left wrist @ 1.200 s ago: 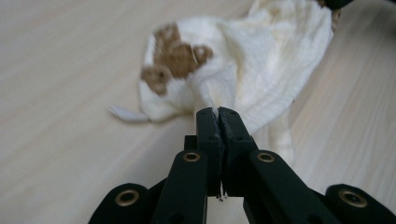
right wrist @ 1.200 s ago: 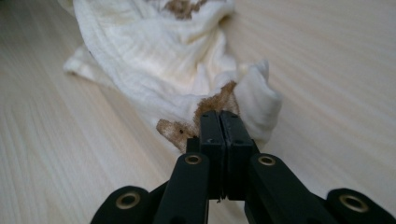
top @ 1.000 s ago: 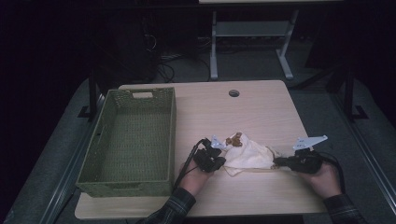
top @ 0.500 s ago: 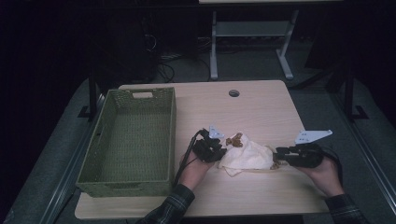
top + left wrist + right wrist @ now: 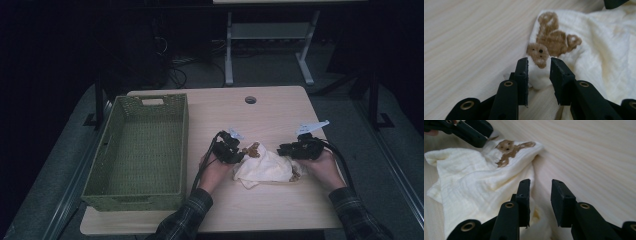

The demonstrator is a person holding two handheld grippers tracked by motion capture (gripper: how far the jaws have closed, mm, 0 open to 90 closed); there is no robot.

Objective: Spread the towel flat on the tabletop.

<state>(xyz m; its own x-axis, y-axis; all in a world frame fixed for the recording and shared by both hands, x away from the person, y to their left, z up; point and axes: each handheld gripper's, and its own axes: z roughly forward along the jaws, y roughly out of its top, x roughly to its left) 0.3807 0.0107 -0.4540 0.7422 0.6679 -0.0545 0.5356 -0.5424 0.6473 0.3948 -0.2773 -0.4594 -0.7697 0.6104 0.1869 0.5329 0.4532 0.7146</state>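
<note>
Two hand-held grippers flank your cloth [image 5: 264, 169] on the bench [image 5: 280, 115]: left hand-held gripper [image 5: 539, 71] straddles its bear corner, jaws apart, while right hand-held gripper [image 5: 540, 195], also apart, sits at its opposite edge.

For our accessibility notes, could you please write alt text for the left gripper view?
The left gripper, open, has its two black jaws on either side of a corner of a cream cloth with a brown teddy bear design. The cloth lies crumpled on a light wooden table.
</note>
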